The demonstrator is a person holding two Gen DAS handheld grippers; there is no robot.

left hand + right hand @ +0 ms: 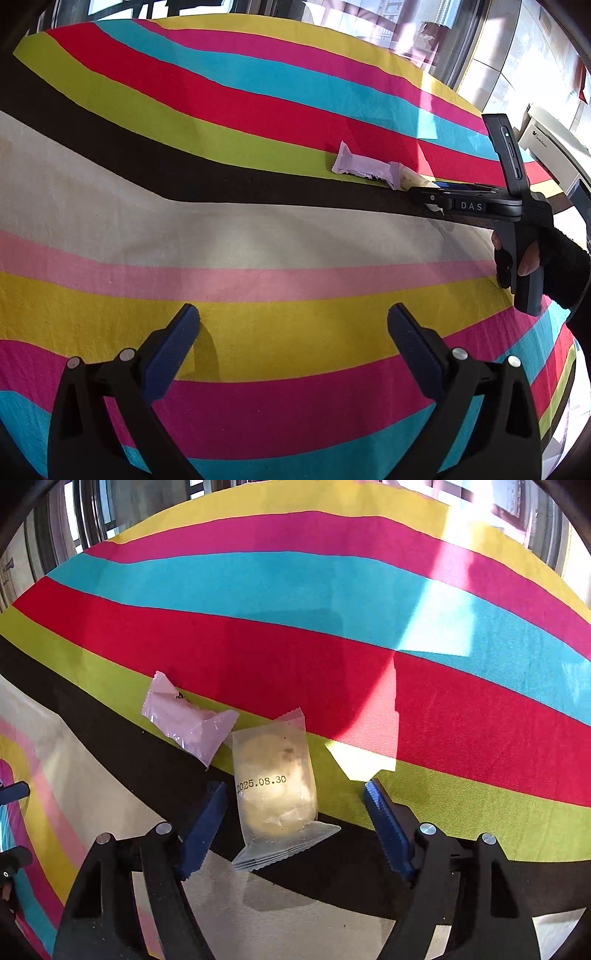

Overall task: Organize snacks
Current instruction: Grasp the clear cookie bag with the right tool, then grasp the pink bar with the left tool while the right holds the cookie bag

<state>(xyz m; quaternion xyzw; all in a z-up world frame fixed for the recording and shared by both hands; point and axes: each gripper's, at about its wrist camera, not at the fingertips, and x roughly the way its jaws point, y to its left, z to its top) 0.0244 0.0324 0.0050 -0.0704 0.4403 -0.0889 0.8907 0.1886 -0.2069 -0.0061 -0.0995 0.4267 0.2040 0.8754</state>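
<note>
Right wrist view: the right gripper (pixel 295 805) is seen with jaws apart, the clear packet (pixel 275 786) lying between them on the cloth (pixel 332 657), untouched by the pads. A pink packet (pixel 186 720) lies just beside it, well clear of the cloth's edges. The left gripper (pixel 293 332) is held open over bare cloth.

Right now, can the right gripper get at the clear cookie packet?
Probably yes. The clear cookie packet lies flat between the open right gripper fingers, nearer one pad, with nothing on top. The pink packet sits just beside it, outside the jaws.
</note>
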